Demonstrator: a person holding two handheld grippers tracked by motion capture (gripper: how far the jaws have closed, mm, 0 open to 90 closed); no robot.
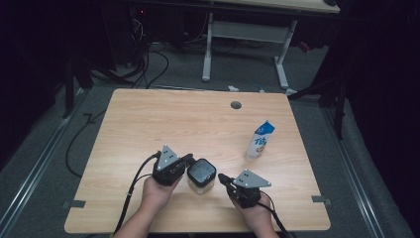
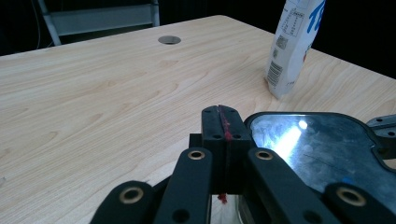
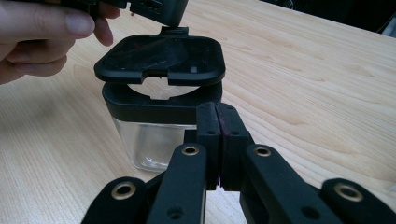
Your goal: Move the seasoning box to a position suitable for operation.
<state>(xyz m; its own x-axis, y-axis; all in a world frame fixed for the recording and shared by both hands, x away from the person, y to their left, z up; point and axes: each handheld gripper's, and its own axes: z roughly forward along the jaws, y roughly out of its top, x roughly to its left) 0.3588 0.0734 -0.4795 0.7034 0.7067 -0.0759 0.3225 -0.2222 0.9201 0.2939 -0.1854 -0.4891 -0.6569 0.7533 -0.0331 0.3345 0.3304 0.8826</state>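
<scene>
High view: light wood-grain table (image 1: 148, 124) with a round grommet hole (image 1: 236, 105) near the far edge; grey carpet, loose cables and a second desk's white legs (image 1: 207, 49) beyond, the room dark. Clear glass jar (image 1: 200, 177) with a black square lid (image 3: 161, 58) stands near the front edge between both grippers. Left gripper (image 1: 187, 159), jaws closed on nothing, tips at the lid's edge. Right gripper (image 1: 221, 177), jaws pressed together and empty, just beside the jar. Blue-and-white carton (image 1: 259, 140) stands upright, well apart to the right.
</scene>
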